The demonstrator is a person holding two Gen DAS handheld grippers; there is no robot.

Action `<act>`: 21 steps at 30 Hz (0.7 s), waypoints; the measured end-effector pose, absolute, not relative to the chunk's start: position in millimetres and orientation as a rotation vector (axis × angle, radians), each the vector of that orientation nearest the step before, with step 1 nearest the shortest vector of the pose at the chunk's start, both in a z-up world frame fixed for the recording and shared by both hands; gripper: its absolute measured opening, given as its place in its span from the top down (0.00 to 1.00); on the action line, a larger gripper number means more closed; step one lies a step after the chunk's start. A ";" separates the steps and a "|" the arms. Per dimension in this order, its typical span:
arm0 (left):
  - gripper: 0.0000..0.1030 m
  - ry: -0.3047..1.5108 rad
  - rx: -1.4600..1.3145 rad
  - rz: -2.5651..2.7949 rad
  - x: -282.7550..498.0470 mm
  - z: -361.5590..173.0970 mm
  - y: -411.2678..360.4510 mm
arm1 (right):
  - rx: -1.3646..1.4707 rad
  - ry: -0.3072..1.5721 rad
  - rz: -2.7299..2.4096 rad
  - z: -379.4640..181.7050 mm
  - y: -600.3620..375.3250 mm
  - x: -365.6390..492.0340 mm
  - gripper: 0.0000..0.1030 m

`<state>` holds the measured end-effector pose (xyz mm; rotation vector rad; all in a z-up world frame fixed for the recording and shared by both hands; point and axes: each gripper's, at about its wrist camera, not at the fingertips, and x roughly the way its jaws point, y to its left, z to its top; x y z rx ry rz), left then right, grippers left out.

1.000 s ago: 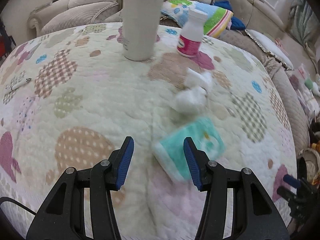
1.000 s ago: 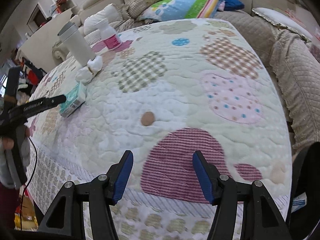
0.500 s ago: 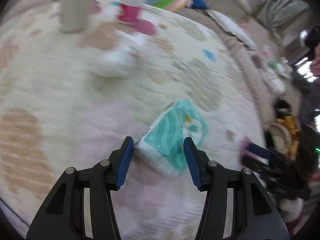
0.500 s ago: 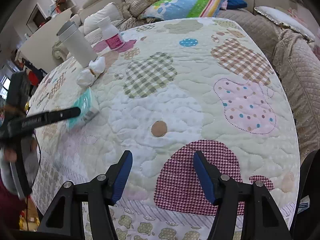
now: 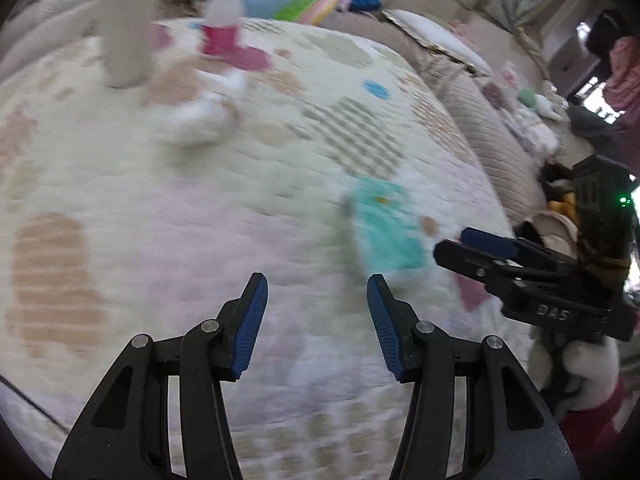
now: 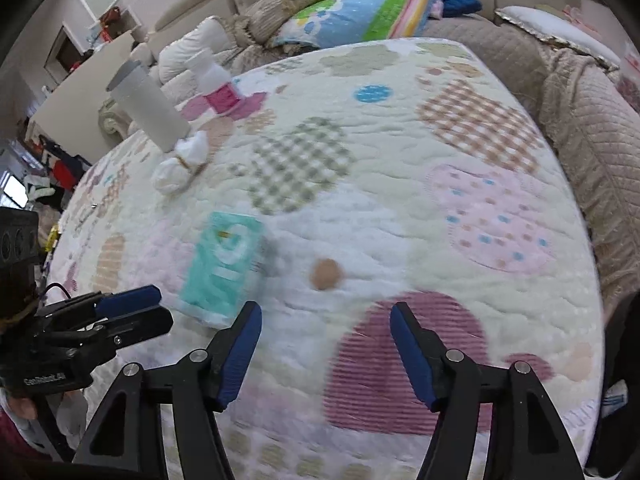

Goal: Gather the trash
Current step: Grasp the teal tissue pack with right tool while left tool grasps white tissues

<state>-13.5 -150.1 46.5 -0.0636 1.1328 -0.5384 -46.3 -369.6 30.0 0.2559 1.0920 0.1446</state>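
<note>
A teal tissue pack (image 5: 386, 232) lies flat on the quilted patchwork table cover (image 5: 160, 208); it also shows in the right wrist view (image 6: 224, 264). Crumpled white tissues (image 6: 180, 164) lie farther back, blurred in the left wrist view (image 5: 200, 116). My left gripper (image 5: 316, 320) is open and empty, just short of the pack and to its left. My right gripper (image 6: 326, 344) is open and empty, to the right of the pack. Each gripper shows in the other's view, the right one (image 5: 492, 244) and the left one (image 6: 128, 308).
A tall white tumbler (image 6: 148, 106) and a white bottle with a pink label (image 6: 216, 80) stand at the back of the table. A sofa with cushions and a striped blanket (image 6: 360, 12) wraps around behind and to the right.
The left gripper has swung away, so the tissue pack is no longer between its fingers and sits ahead to the right. The right gripper has moved in closer to the pack.
</note>
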 end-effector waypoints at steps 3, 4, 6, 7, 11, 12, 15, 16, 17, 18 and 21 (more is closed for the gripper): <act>0.51 1.108 -0.063 -0.458 -4.5 47.8 -127.3 | 0.242 1.082 0.179 31.2 -343.6 -31.9 0.33; 0.51 1.100 -0.066 -0.433 -0.9 47.4 -121.2 | 0.230 1.084 0.186 30.4 -334.8 -26.5 0.33; 0.51 1.091 -0.082 -0.403 1.9 48.2 -108.5 | 0.194 1.094 0.194 26.3 -317.5 -15.0 0.32; 0.51 1.088 -0.095 -0.391 4.8 48.3 -103.3 | 0.178 1.106 0.195 22.0 -309.0 -9.2 0.32; 0.51 1.069 -0.113 -0.363 13.7 50.9 -96.8 | 0.087 1.090 0.195 14.8 -292.2 -8.4 0.36; 0.51 1.063 -0.110 -0.358 16.5 51.3 -97.2 | 0.057 1.069 0.197 15.9 -291.3 -12.4 0.49; 0.50 1.049 -0.090 -0.344 24.4 52.9 -101.5 | 0.035 1.047 0.182 18.0 -303.0 -19.6 0.50; 0.50 1.040 -0.081 -0.338 29.1 53.1 -105.1 | 0.040 1.048 0.172 18.3 -309.2 -20.7 0.50; 0.50 1.032 -0.074 -0.332 31.3 53.7 -107.6 | 0.058 1.046 0.160 19.1 -319.0 -22.3 0.50; 0.50 1.021 -0.062 -0.323 35.8 54.2 -111.5 | 0.074 1.045 0.149 19.8 -326.6 -23.3 0.50; 0.50 1.003 -0.043 -0.297 49.2 55.2 -120.7 | 0.104 1.055 0.117 17.5 -344.7 -24.5 0.50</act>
